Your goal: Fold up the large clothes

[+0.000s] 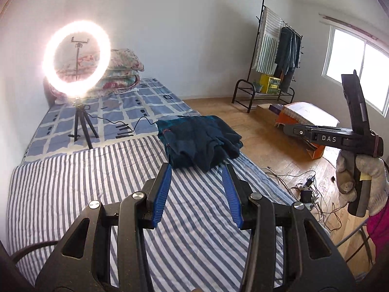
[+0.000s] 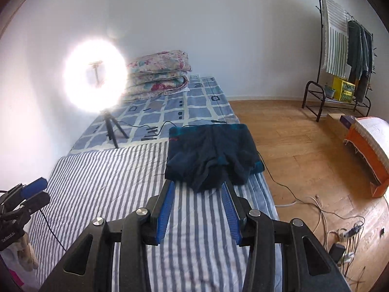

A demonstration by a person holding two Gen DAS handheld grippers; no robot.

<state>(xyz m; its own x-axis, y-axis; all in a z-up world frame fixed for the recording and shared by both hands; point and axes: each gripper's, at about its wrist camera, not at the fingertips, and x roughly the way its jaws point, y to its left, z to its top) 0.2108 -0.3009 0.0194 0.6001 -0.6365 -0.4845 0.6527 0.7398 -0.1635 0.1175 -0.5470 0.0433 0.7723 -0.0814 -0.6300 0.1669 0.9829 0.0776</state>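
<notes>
Left gripper with blue ribbed pads [image 1: 197, 170] and matching right gripper [image 2: 199, 187]: both parted, grasping nothing, raised above a grey-and-white striped sheet [image 1: 73, 189]. Farther along, near the sheet's right edge, a folded dark teal garment [image 2: 214, 150]. Far left, a glowing ring light on a tripod [image 1: 75, 58].

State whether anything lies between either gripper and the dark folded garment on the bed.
Nothing visible does. Only bare striped sheet separates the left gripper and right gripper from the dark garment.
</notes>
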